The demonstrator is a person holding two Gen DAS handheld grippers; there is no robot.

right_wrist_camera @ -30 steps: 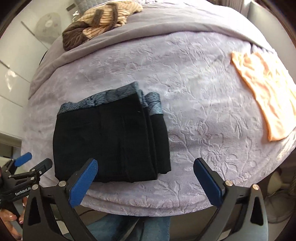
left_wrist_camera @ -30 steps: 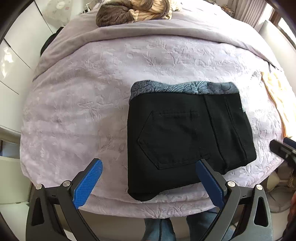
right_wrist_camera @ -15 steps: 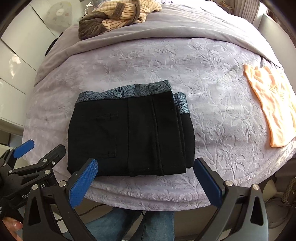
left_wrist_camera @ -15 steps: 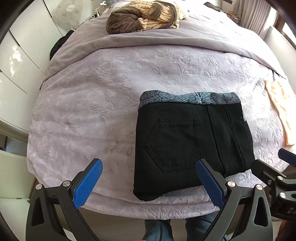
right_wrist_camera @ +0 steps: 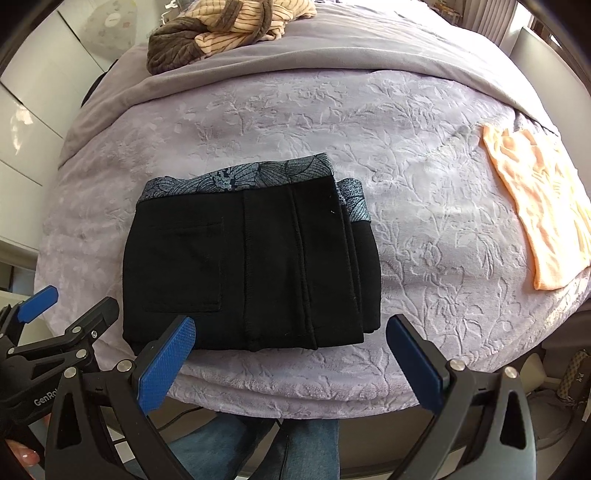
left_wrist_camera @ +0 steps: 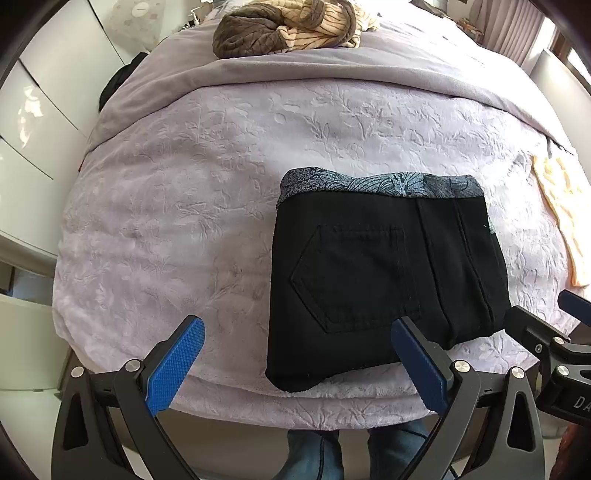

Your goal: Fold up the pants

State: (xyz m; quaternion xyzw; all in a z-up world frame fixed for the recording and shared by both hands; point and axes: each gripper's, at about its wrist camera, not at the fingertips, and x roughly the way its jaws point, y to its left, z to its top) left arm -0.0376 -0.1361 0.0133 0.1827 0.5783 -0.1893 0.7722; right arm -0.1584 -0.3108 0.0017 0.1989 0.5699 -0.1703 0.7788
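Black pants (left_wrist_camera: 384,273) with a blue-grey patterned waistband lie folded into a compact rectangle on the lilac bedspread (left_wrist_camera: 207,192), near its front edge. A back pocket faces up. They also show in the right wrist view (right_wrist_camera: 251,266). My left gripper (left_wrist_camera: 295,362) is open and empty, held just in front of the pants' near edge. My right gripper (right_wrist_camera: 291,362) is open and empty, also just in front of the pants. Each gripper shows at the edge of the other's view.
A peach cloth (right_wrist_camera: 539,206) lies flat at the bed's right side. A brown and striped heap of clothes (left_wrist_camera: 284,27) sits at the far end of the bed. White cabinets (left_wrist_camera: 40,110) stand to the left. The person's jeans-clad legs (right_wrist_camera: 258,446) are below the bed edge.
Both grippers have pulled back and up from the bed, so more of it shows. The right gripper has shifted left. The pants have not moved.
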